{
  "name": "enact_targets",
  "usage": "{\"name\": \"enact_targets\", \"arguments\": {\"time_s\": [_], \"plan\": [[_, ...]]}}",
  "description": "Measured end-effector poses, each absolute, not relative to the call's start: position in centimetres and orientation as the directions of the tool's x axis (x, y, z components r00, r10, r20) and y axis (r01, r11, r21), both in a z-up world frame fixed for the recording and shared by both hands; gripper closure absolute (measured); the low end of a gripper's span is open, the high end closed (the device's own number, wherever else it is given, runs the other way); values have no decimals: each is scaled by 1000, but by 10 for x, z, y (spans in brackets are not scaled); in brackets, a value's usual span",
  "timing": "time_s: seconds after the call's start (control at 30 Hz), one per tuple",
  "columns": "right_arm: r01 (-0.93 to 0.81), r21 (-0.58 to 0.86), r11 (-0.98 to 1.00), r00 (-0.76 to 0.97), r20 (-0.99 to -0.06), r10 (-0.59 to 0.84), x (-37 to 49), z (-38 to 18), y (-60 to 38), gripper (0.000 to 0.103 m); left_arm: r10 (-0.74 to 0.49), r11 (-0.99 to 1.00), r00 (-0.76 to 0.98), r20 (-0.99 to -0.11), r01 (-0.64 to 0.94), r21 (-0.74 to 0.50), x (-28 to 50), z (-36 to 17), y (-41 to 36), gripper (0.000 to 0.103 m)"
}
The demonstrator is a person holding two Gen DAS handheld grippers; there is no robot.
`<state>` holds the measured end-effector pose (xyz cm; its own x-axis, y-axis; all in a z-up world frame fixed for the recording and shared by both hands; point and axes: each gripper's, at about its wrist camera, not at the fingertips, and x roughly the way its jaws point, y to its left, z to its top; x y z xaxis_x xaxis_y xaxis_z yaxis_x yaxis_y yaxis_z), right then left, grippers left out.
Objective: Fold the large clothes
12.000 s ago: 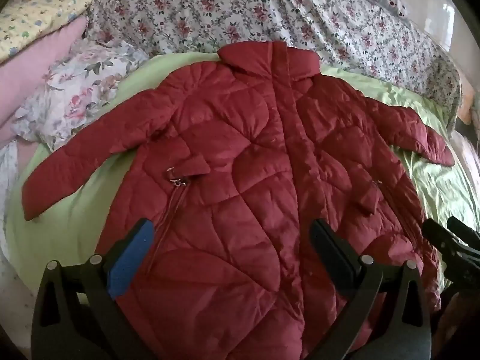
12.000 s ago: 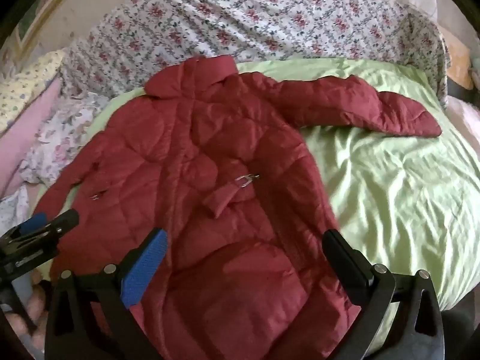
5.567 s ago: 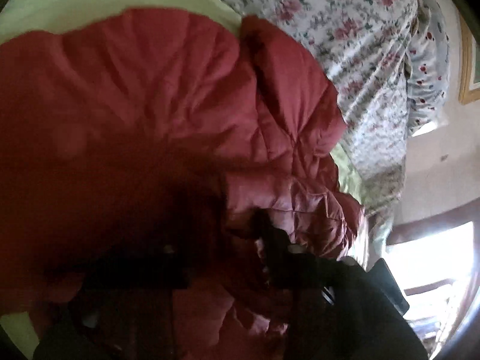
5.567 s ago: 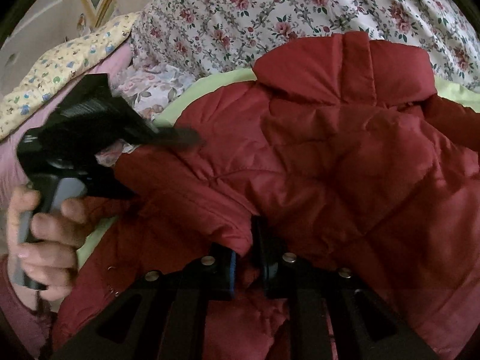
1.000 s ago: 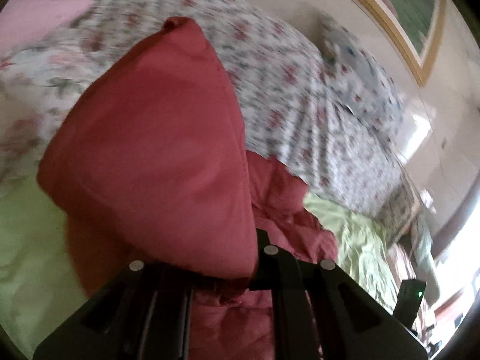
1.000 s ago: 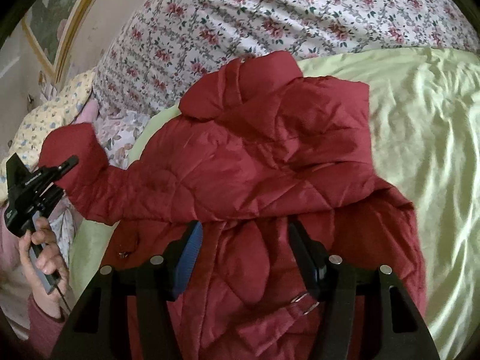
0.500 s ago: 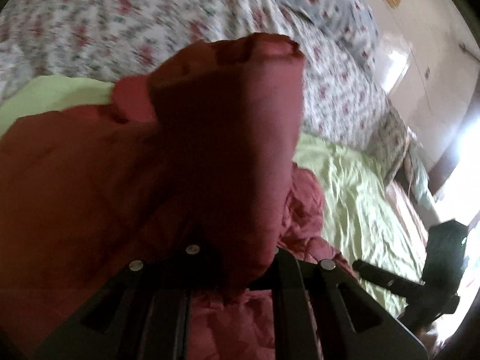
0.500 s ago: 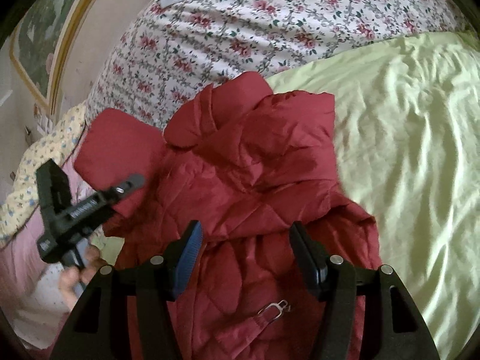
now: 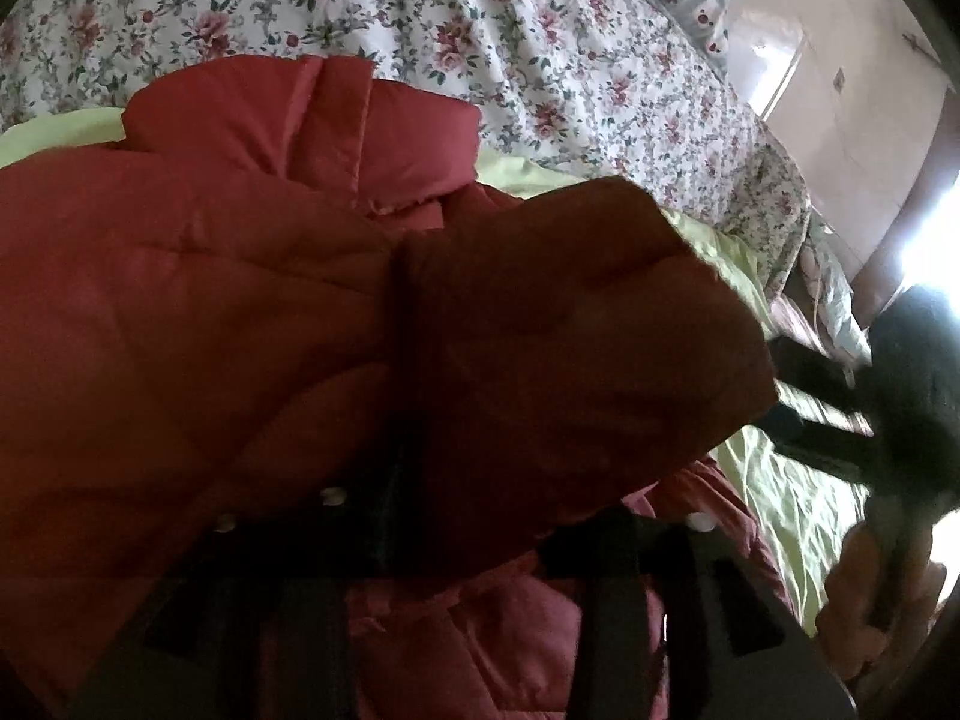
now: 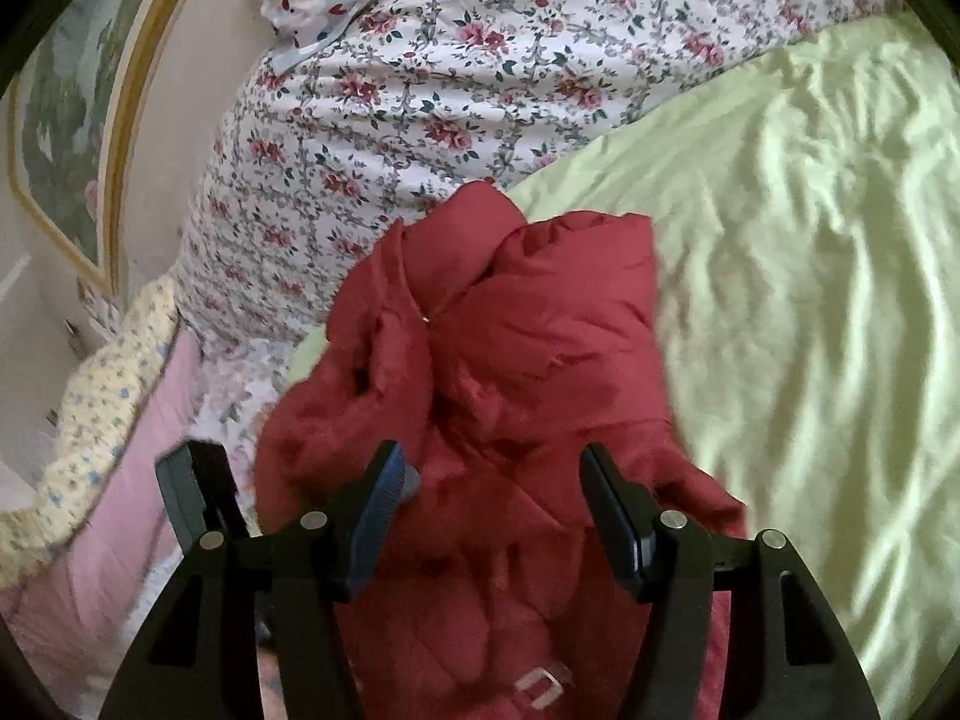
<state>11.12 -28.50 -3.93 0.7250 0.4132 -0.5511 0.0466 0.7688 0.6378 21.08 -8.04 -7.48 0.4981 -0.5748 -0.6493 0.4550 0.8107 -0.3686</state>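
A dark red quilted coat (image 10: 516, 360) lies on a light green sheet (image 10: 810, 240). Its right sleeve is folded across its front. In the left wrist view the coat (image 9: 180, 312) fills most of the frame, and my left gripper (image 9: 456, 516) is shut on the cuff end of the left sleeve (image 9: 570, 330), held over the coat's chest just below the collar (image 9: 312, 132). My right gripper (image 10: 489, 516) is open and empty, hovering above the lower part of the coat. The left gripper's body (image 10: 192, 492) shows at the lower left of the right wrist view.
A floral quilt (image 10: 480, 60) is bunched along the far side of the bed. A pink blanket (image 10: 102, 540) and a yellow patterned pillow (image 10: 102, 396) lie at the left. A framed picture (image 10: 66, 120) hangs on the wall. The right gripper and hand (image 9: 888, 420) show at the right of the left wrist view.
My left gripper has carried the left sleeve rightward, from out at the side to over the coat's front. My right gripper stays open and has shifted slightly over the coat.
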Motion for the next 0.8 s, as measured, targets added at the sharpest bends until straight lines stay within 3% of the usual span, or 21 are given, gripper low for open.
{"name": "enact_targets", "arguments": {"time_s": [0.17,0.3,0.33,0.37,0.4,0.57,0.8], "plan": [[16,721,693,693,-507,512,146,-45,-273,40,-557,817,496,-666,475,-328,208,-76,-90,52],[34,732,681,657,-529,537,168,-56,-263,43,-566,812,483,-668,467,-349,208,-77,-88,51],[44,729,683,648,-541,537,172,-60,-261,58,-572,808,474,-670,467,-359,208,-76,-86,50],[49,728,683,639,-549,539,174,-64,-261,86,-576,804,465,-672,470,-364,206,-75,-84,49],[67,715,696,626,-573,529,176,-68,-261,91,-586,796,454,-671,477,-372,203,-74,-81,49],[76,649,757,649,-609,457,167,-65,-270,95,-635,757,424,-645,509,-410,187,-59,-52,49],[109,560,822,673,-650,353,160,-62,-290,95,-448,894,615,-649,325,-309,211,-35,17,49]]}}
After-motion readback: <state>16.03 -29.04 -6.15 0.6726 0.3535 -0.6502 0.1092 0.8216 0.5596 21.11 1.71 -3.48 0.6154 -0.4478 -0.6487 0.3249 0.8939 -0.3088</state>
